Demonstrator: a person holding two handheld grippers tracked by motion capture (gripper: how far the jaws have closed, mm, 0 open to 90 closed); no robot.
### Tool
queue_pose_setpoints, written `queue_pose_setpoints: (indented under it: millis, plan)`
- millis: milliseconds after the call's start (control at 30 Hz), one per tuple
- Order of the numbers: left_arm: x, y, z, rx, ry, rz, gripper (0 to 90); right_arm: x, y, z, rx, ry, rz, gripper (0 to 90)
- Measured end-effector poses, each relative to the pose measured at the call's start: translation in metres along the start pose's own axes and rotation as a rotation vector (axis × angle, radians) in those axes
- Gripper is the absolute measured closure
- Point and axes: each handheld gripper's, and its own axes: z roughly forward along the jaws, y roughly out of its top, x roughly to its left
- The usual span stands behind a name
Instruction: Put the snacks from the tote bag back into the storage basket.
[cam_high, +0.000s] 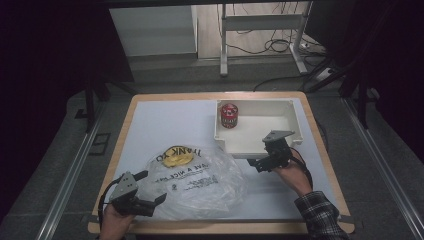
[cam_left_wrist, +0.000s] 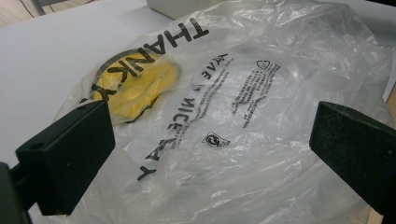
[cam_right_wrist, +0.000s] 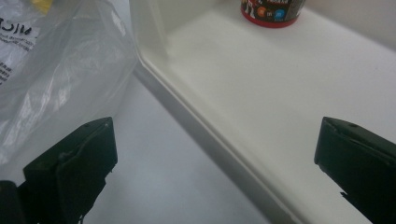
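- The left gripper, held in a hand at the near left of the table, points toward the plastic bag; in the left gripper view its jaws stand wide apart with nothing between them, the crumpled film lying just beyond.
- The plastic bag is clear and crinkled, spread on the near middle of the white sheet, with black "THANK YOU" and "HAVE A NICE" lettering and small print; in the left gripper view the bag shows glossy folds.
- A yellow item sits inside the bag at its far left, seen through the film; the left gripper view shows it as yellow with a dark edge, under the lettering. What it is I cannot tell.
- A red can with a dark printed band stands upright in the far left corner of the white tray, which rests on the right far half of the sheet, just beside the bag.
- The right gripper hangs at the tray's near edge, held by a hand with a plaid sleeve; in the right gripper view its jaws gape wide and empty, straddling the tray's near rim, with the can at the top.
- The white sheet covers a wood-edged table; grey floor, metal rails, a desk frame and cables lie beyond, with dark surroundings.
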Motion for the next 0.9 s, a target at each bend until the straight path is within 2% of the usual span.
queue_pose_setpoints:
  millis: [900]
  plan:
    - [0.000, -0.001, 0.002, 0.013, -0.004, 0.000, 0.0, 0.018, -0.043, -0.030, 0.038, -0.017, 0.004, 0.0]
